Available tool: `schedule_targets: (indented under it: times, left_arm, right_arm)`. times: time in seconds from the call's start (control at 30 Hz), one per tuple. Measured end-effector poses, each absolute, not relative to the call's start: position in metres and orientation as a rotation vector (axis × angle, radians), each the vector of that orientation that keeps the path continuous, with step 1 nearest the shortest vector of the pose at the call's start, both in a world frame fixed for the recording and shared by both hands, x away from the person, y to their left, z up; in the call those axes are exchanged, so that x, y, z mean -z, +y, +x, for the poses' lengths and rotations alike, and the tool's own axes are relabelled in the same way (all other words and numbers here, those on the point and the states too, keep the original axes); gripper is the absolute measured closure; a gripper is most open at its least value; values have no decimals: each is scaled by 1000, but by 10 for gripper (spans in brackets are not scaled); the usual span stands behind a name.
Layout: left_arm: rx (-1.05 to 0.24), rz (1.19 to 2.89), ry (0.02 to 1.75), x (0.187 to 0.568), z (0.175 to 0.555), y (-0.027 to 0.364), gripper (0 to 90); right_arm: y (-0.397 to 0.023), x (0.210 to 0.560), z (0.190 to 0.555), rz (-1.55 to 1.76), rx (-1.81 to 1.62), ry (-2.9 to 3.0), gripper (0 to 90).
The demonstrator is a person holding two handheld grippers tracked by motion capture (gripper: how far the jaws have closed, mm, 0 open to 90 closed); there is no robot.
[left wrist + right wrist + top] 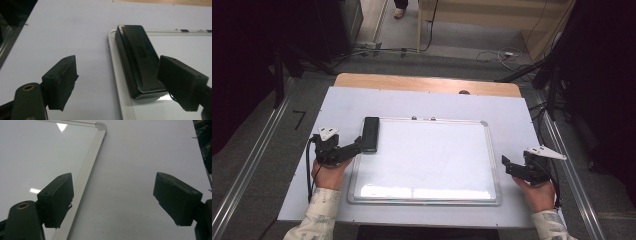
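A black whiteboard eraser (pixel 371 133) lies on the top left corner of a white whiteboard (pixel 427 155) with a silver frame. My left gripper (pixel 355 146) is at the board's left edge, just short of the eraser's near end, and it is open. In the left gripper view the eraser (pixel 136 55) lies ahead, nearer the right jaw, with neither pad touching it. My right gripper (pixel 507 166) rests open beside the board's right edge with nothing between its fingers. The right gripper view shows the board's frame (pixel 87 172) running past the left jaw.
The board lies on a pale sheet (pixel 342 105) that covers a wooden table (pixel 422 82). Two small clips (pixel 423 118) sit on the board's far frame. Metal rails (pixel 252 165) run along both sides of the table, and cables (pixel 497 55) lie on the floor beyond.
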State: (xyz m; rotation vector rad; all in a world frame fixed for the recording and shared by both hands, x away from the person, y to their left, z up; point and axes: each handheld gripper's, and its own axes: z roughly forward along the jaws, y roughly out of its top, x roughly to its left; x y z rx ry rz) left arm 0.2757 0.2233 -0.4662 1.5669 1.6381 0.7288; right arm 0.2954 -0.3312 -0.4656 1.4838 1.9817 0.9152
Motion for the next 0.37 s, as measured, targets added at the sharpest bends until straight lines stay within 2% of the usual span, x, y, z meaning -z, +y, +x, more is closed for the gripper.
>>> schedule_targets:
  times: [0.37]
  left_arm:
    - [-743,1544,1697,475,267,248,167]
  right_arm:
    - [-332,465,295,1490,-915,1974,151]
